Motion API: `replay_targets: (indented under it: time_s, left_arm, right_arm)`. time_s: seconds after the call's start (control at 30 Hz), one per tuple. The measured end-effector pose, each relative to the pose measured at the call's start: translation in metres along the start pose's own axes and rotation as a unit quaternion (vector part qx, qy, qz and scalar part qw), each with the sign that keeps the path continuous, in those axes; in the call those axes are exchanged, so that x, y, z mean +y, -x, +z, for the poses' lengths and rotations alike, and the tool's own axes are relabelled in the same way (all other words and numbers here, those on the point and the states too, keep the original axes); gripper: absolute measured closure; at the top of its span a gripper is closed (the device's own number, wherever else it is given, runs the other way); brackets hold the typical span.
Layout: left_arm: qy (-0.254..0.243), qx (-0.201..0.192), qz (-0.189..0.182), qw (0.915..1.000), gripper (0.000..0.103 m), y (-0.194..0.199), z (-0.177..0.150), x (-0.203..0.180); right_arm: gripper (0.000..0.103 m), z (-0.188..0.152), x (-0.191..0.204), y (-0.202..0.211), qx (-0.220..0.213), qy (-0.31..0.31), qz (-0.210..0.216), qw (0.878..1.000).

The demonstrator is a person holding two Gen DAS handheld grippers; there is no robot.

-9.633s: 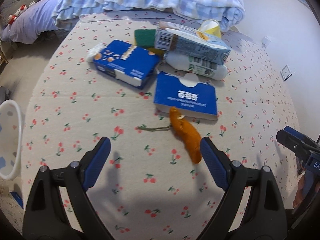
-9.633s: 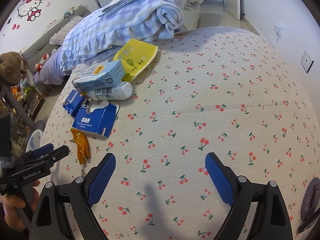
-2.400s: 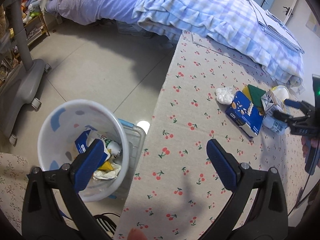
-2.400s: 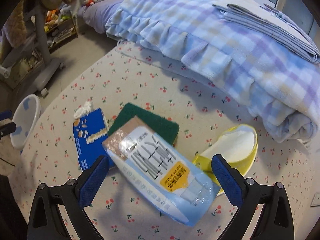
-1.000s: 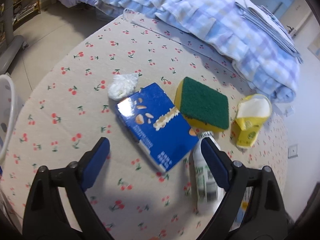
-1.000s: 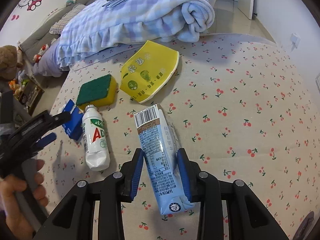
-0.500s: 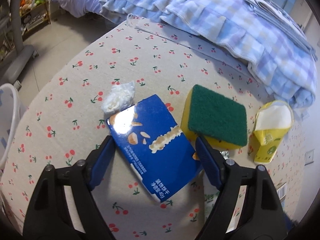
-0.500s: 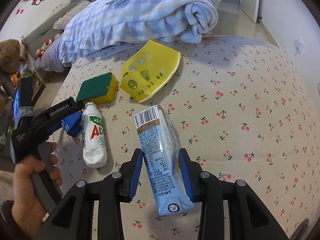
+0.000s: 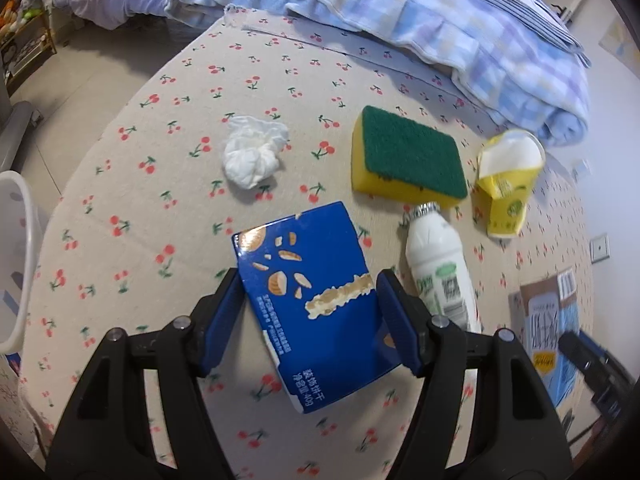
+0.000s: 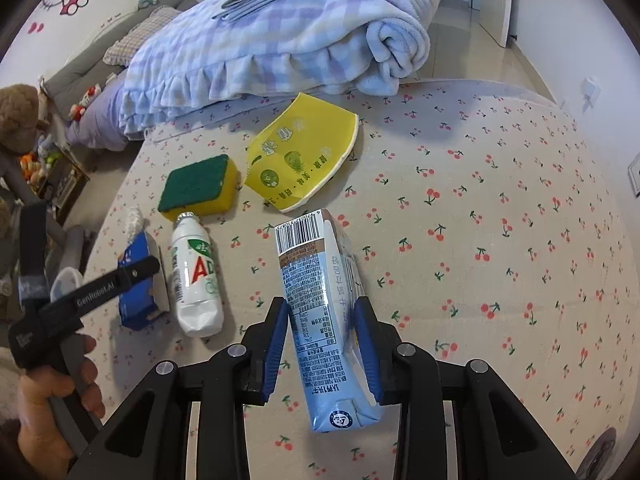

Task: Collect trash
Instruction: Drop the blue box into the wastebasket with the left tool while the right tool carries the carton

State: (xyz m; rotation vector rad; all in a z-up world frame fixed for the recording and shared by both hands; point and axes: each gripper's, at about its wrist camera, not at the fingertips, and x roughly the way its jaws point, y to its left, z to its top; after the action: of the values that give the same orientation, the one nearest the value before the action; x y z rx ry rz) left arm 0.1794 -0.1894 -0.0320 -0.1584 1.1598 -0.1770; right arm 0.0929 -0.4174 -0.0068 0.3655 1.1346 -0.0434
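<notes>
Blue box (image 9: pixel 316 300) sits between closing left claw (image 9: pixel 310 316).

Left hand-held gripper (image 9: pixel 308 322) closing; right (image 10: pixel 322 338) clamped

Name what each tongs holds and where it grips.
Right tongs clamp the pale blue drink carton across its middle. Left tongs are closing around the blue snack box, flanking its long sides.

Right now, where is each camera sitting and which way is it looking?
Left wrist: sits on the left gripper, looking down at the blue box between its closing jaws.
Right wrist: sits on the right gripper, looking down at the milk carton in its jaws; a hand shows.
Both show the sponge, bottle, yellow cup.
</notes>
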Motion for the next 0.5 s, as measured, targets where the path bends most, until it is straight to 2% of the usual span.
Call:
replay_targets:
  time_s: [0.2,0.5]
  left_arm:
    - [-0.021,-0.006,-0.010,0.9997,0.034,0.022,-0.009,0.011]
    - [0.005,-0.015,-0.038,0.9991,0.034,0.053,-0.016,0.056]
  right_arm:
    - [0.068,-0.007,0.013,0.018,-0.013,0.001,0.013,1.000]
    - [0.068,-0.009,0.057,0.039,-0.033,0.021,0.043,0.998]
